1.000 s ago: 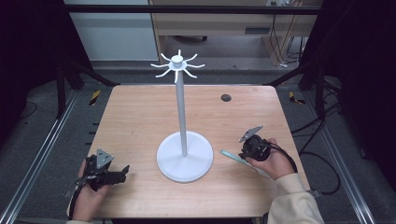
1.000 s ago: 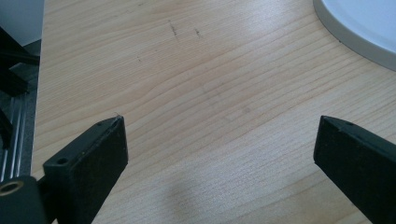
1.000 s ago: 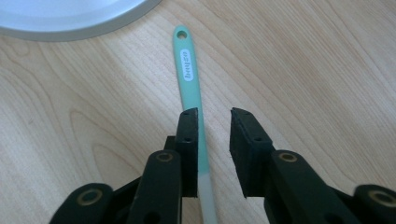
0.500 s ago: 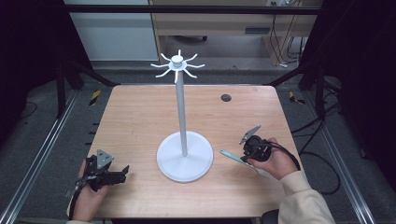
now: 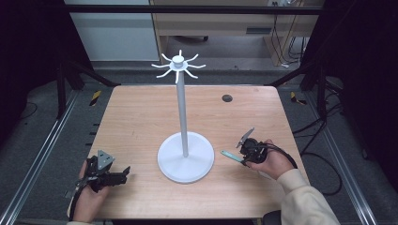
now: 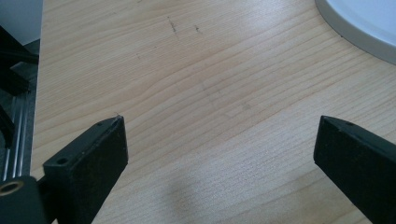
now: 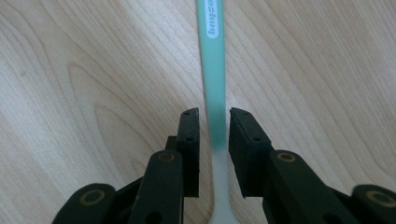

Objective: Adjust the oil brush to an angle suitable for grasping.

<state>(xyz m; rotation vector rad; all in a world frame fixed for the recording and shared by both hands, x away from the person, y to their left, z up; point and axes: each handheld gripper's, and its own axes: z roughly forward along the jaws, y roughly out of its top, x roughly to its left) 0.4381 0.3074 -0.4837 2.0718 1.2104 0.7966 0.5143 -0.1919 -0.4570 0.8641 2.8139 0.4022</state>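
1. In the high view, a wooden table (image 5: pixel 141 122) is carrying a white stand (image 5: pixel 184 140) whose round base is sitting near the table's middle, with a tall pole rising to a ring of short prongs at the top. The left gripper (image 5: pixel 123 172) is resting low at the near left corner, in the person's left hand (image 5: pixel 89 197), and pointing toward the stand's base. The right gripper (image 5: pixel 243 151) is sitting at the right of the base in the right hand (image 5: pixel 272 161), and a green handle (image 5: pixel 231 155) is poking out from it toward the base, close to the table surface. A small dark round spot (image 5: pixel 227 98) is lying on the far right part of the table.

2. In the left gripper view, the jaws are standing wide apart over bare wood with nothing between them; the stand's base (image 6: pixel 364 25) is showing at the upper right corner.

3. In the right gripper view, the jaws have just been closing and are standing narrow on either side of the green handle (image 7: pixel 213 60), which is running straight between them; a thin gap is still showing at each pad, so they are not yet pressing on it.
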